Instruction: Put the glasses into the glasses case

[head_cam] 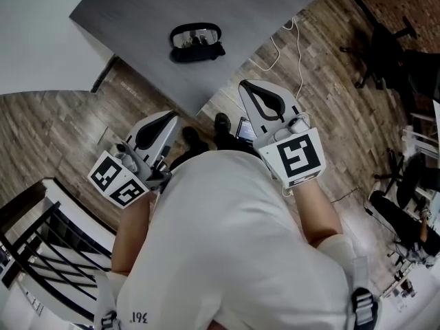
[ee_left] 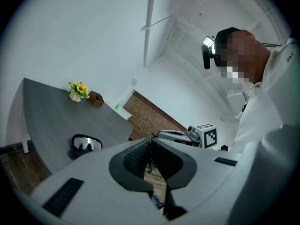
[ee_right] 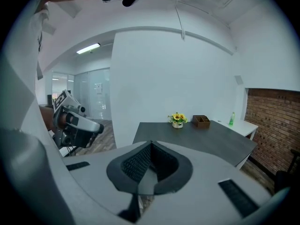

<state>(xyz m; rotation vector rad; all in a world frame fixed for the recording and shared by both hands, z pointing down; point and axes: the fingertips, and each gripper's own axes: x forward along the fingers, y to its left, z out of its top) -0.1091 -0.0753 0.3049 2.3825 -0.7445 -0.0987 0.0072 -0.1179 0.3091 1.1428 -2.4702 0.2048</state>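
The glasses (head_cam: 196, 37), black-framed with mirrored lenses, lie on the grey table (head_cam: 137, 12) near its front corner, on a black shape that may be the glasses case (head_cam: 198, 52). The left gripper view shows the glasses (ee_left: 86, 144) low at the left on the table (ee_left: 47, 121). My left gripper (head_cam: 170, 117) is shut and empty, held off the table's edge above the floor. My right gripper (head_cam: 249, 86) is also shut and empty, beside the table corner. Both stand short of the glasses. Each gripper's own view shows its pads closed together: left gripper (ee_left: 150, 143), right gripper (ee_right: 151, 146).
A small flower pot (ee_right: 177, 119), a wooden box (ee_right: 201, 121) and a green bottle (ee_right: 231, 118) stand at the table's far end. White cables (head_cam: 289, 47) trail over the wooden floor. Office chairs (head_cam: 392, 47) stand at the right, a black railing (head_cam: 41, 253) at the lower left.
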